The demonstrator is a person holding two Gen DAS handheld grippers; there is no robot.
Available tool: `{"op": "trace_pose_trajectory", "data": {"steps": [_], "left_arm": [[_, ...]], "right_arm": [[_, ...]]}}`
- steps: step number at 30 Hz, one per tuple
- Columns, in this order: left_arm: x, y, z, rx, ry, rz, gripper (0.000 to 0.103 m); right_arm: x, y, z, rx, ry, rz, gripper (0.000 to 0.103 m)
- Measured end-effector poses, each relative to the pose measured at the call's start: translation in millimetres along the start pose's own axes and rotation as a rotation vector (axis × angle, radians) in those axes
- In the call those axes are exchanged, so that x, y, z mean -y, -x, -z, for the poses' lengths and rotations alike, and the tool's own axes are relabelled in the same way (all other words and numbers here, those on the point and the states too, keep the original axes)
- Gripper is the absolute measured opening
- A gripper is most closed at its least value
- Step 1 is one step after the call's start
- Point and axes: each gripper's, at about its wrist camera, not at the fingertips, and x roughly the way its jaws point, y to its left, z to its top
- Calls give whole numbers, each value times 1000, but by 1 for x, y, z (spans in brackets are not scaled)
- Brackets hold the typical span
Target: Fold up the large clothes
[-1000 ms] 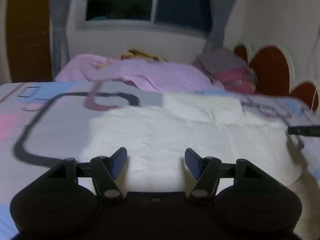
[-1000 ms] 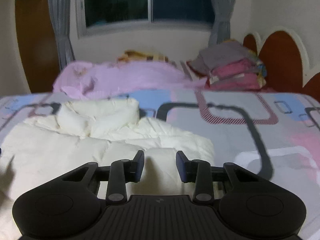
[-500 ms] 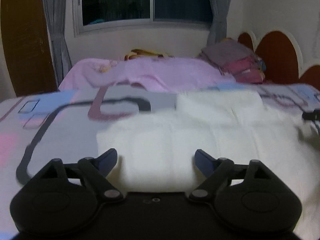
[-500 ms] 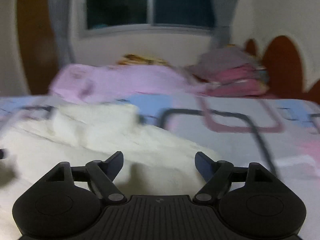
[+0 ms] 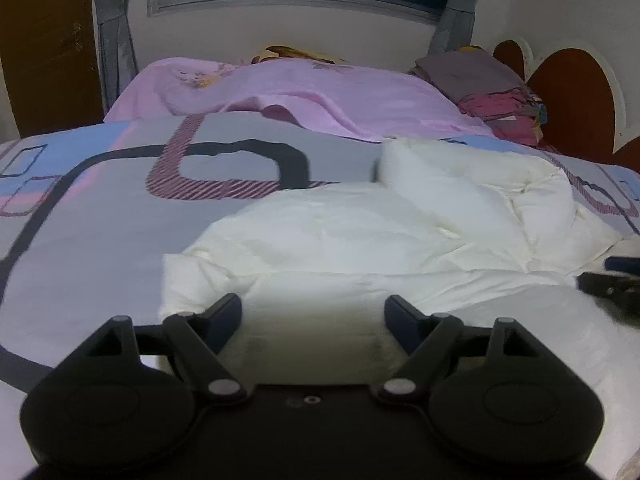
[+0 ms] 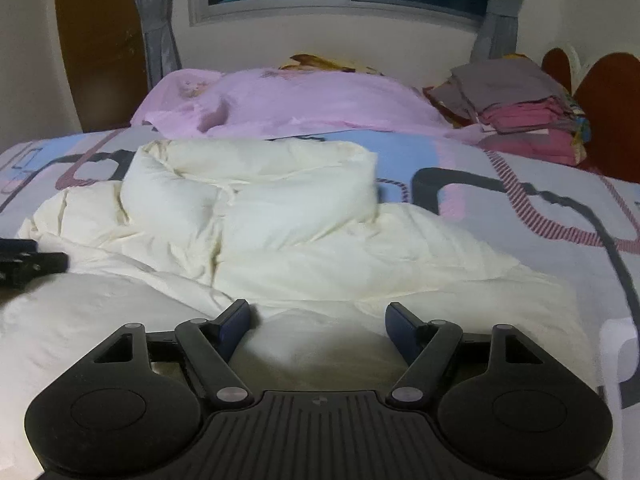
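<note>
A puffy cream-white jacket (image 5: 360, 232) (image 6: 300, 240) lies spread on the patterned bedspread (image 5: 100, 220), its collar end rolled up at the far side. My left gripper (image 5: 314, 312) stands open low over the jacket's near left corner, with white fabric bulging between its blue pads and not pinched. My right gripper (image 6: 318, 318) hovers over the near right part; its jaws are closing but still wide, a hump of fabric between them untouched. Each gripper shows at the edge of the other's view: the right gripper (image 5: 612, 284) and the left gripper (image 6: 28, 260).
A pink blanket (image 5: 320, 96) (image 6: 300, 100) lies heaped across the far side of the bed. A stack of folded clothes (image 5: 492, 88) (image 6: 520, 96) sits by the brown headboard (image 5: 576, 92) at the right. Behind are a dark window, grey curtains and a wooden door.
Both grippers have opened wider and come forward and down toward the jacket's near edge, which now fills more of each view. The jacket itself has not moved.
</note>
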Motion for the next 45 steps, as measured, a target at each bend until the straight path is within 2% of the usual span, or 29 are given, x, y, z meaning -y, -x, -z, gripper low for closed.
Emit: {"op": "trace_pose_trajectory", "data": {"steps": [2, 3, 5, 7, 10, 13, 17, 21, 24, 26, 28, 30, 31, 32, 33, 36, 38, 39, 41, 45], "left_arm": [[-1, 17, -1, 24, -6, -48, 75], [1, 31, 1, 54, -14, -54, 74], [11, 60, 7, 120, -22, -11, 76], [36, 82, 19, 165, -55, 37, 79], [75, 87, 39, 163, -112, 81, 80], [90, 76, 56, 116, -146, 73, 79], [59, 84, 74, 97, -130, -13, 82], [26, 90, 84, 64, -106, -56, 82], [17, 94, 85, 53, -90, -91, 79], [23, 108, 80, 85, -87, -103, 74], [28, 116, 80, 116, -91, -79, 75], [39, 117, 84, 119, -132, -65, 80], [43, 112, 86, 102, -154, -67, 80], [45, 101, 87, 61, -166, -76, 81], [45, 93, 89, 26, -166, -79, 85], [46, 90, 89, 7, -169, -97, 85], [51, 103, 89, 31, -209, -129, 84], [50, 111, 91, 44, -208, -121, 85], [43, 127, 99, 52, -187, -110, 86], [23, 157, 124, 48, -156, -136, 86]], "right_arm": [[6, 18, -5, 19, -14, 46, 73], [9, 36, -6, 67, -20, 65, 73], [14, 65, -4, 121, -51, 17, 73], [7, 80, 4, 112, -68, -49, 73], [-28, 84, 28, 67, 33, -101, 73], [-45, 79, 48, 38, 108, -70, 73], [-15, 90, 61, 45, 58, 10, 73], [27, 98, 72, 23, 19, 109, 73], [51, 98, 77, -14, -69, 92, 73], [51, 112, 73, 17, -94, 115, 73], [43, 131, 73, 77, -101, 88, 72], [32, 132, 76, 81, -57, 88, 63], [28, 124, 78, 44, -41, 107, 52], [27, 111, 79, -7, -46, 125, 48], [29, 102, 81, -24, -72, 121, 48], [27, 104, 80, -31, -94, 141, 48], [28, 123, 78, 16, -122, 128, 48], [30, 133, 80, 35, -131, 118, 48], [32, 150, 87, 37, -137, 129, 48], [40, 181, 109, 33, -166, 133, 48]]}}
